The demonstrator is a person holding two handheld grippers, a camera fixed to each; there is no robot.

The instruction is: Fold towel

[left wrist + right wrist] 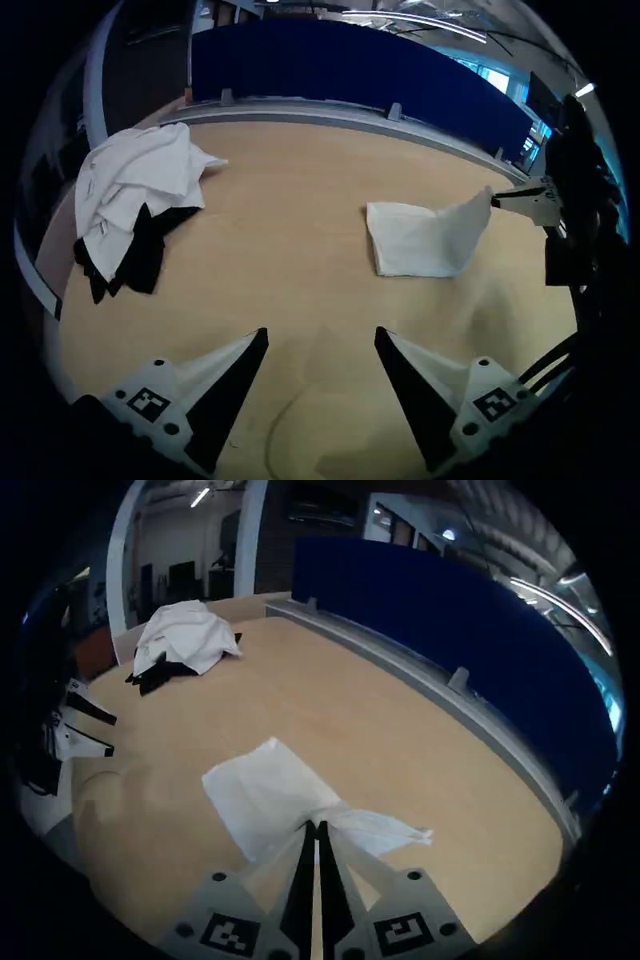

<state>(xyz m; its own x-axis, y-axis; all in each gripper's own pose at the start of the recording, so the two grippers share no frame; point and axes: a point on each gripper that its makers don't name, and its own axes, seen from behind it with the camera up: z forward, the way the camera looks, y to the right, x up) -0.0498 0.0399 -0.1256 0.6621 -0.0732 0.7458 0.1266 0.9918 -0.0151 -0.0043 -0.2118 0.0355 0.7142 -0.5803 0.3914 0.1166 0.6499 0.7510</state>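
- Right gripper is pinched almost closed on a corner of the white towel, with both dark fingers pressing the cloth between them.
- Left gripper stands wide, its 2 dark tapered fingers spread apart with nothing between them. It hovers over the tabletop, well apart from the towel.
- Most of the towel lies flat on the table as a rough rectangle. The gripped corner is lifted off the surface into a peak, and in the right gripper view a small crumpled flap trails just beside the fingers.
- Its cloth looks thin, soft and plain white, with faint creases and a soft shadow under the raised part.
- Smooth tabletop of pale wood grain with a curved outline stretches between the left gripper and the towel.
- Both grippers have white angular bodies carrying square black-and-white markers.
- At the table's far left corner in the left gripper view sits a loose pile of clothing, with rumpled white garments lying over a black piece. It is well apart from the towel.
- Along the table's far edge runs a grey rail with small upright brackets.
- Behind the rail stands a long, dark blue partition with a matte face and a curved top line.
- Overhead, a thin bright strip light runs along the ceiling.
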